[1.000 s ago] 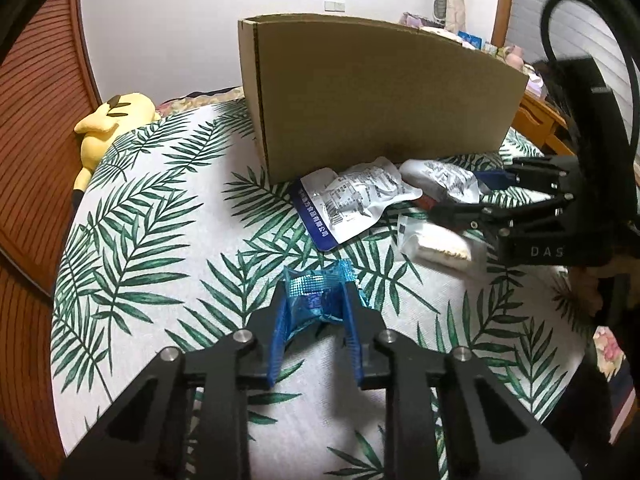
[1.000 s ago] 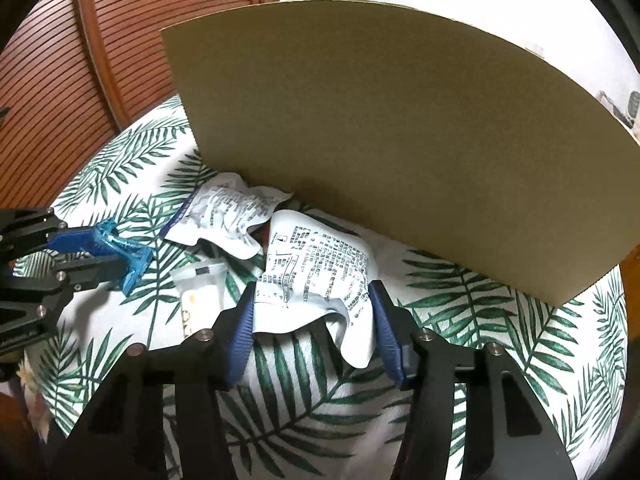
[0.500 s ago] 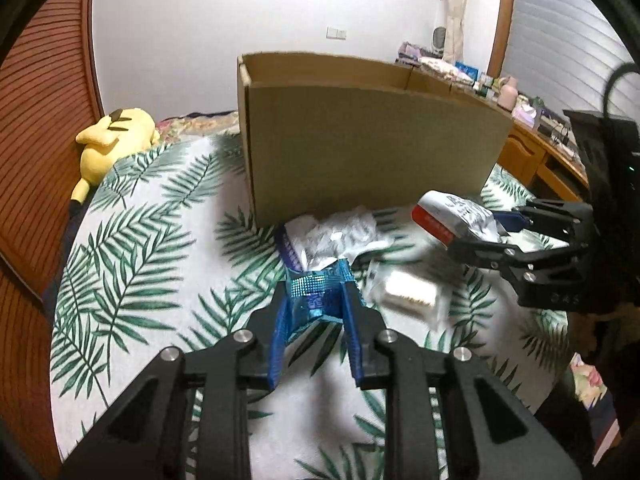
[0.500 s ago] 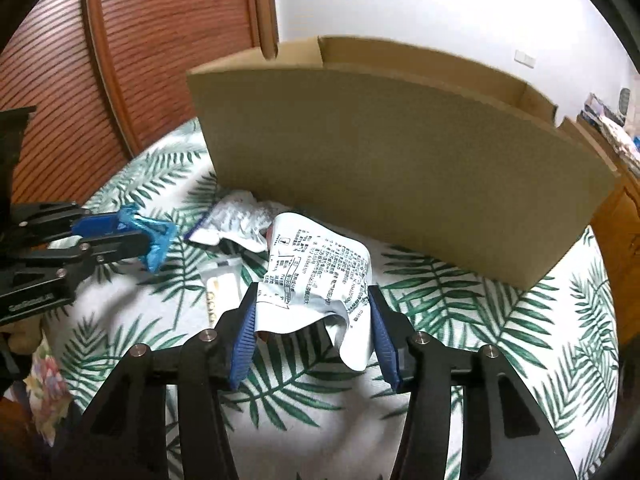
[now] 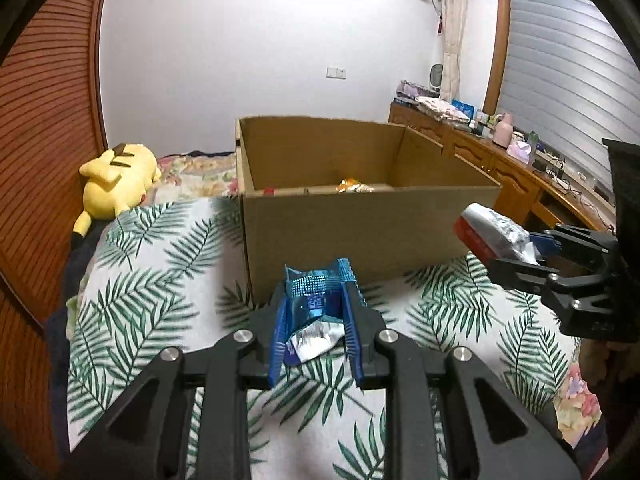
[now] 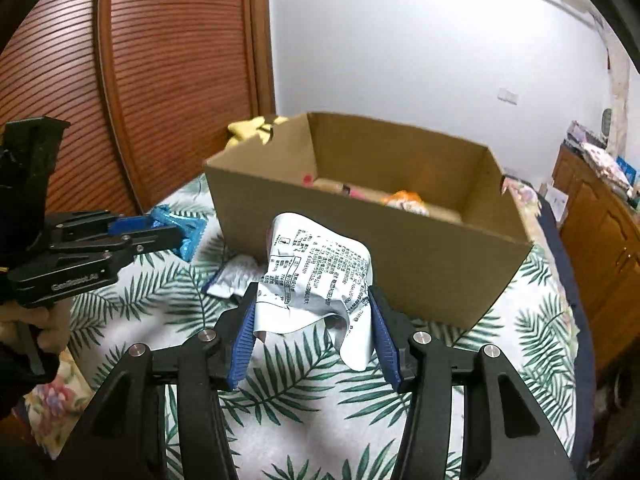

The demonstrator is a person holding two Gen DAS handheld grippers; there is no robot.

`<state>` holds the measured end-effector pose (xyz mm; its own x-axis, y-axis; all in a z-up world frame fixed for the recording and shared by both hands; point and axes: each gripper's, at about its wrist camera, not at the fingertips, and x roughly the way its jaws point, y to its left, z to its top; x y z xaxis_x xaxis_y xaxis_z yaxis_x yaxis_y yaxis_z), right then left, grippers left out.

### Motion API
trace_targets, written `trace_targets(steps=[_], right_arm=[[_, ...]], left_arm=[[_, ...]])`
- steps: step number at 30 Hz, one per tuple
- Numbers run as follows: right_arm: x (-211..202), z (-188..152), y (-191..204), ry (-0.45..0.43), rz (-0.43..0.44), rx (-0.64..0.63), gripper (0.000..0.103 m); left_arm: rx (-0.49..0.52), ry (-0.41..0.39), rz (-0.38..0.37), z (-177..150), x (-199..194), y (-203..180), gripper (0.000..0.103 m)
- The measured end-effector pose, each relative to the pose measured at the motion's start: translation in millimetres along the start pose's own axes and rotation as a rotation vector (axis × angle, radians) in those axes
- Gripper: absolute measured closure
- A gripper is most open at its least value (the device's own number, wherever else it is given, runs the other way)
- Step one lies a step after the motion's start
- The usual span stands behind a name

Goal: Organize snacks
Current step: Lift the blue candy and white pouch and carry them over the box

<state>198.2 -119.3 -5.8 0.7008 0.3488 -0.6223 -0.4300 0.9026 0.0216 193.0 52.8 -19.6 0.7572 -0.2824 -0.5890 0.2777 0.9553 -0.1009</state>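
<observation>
**Two packets held above the bed, box ahead**

We held the left gripper (image 5: 316,312) nearly closed on a small blue packet (image 5: 316,288), and the right gripper (image 6: 314,316) part-way closed on a white printed packet (image 6: 320,272). Both packets were clear of the leaf-print bedspread (image 5: 160,280), in front of the near wall of the cardboard box (image 5: 360,232).

To do this step well, we judged that each packet should clear the rim before release, and that each grip should hold until its packet was over the open top. The white packet hung limp below the pads and could catch on the rim.

Box: open-topped, on the bedspread. Contents partly seen: an orange-and-white packet (image 6: 404,200) near the far wall and something pink (image 6: 308,179); the rest hidden.

One more white packet (image 6: 236,276) lay on the bedspread by the box's near wall.
</observation>
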Motion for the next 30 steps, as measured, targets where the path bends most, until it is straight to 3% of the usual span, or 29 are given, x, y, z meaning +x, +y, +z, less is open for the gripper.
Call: trace_targets(steps=[14, 21, 30], right_arm=[[-18.4, 29.1, -24.9, -0.06, -0.048, -0.018, 0.05], [-11.1, 50.5, -39.7, -0.069, -0.073, -0.038, 0.05], [11.5, 67.2, -59.4, -0.065, -0.093, -0.044, 0.05]], left_arm=[[0.044, -0.066, -0.011, 42.9, 11.9, -16.8, 0.08], [0.055, -0.1, -0.026, 75.7, 32.9, -19.5, 0.08], [0.027, -0.121, -0.037, 94.5, 66.9, -10.4, 0.079]])
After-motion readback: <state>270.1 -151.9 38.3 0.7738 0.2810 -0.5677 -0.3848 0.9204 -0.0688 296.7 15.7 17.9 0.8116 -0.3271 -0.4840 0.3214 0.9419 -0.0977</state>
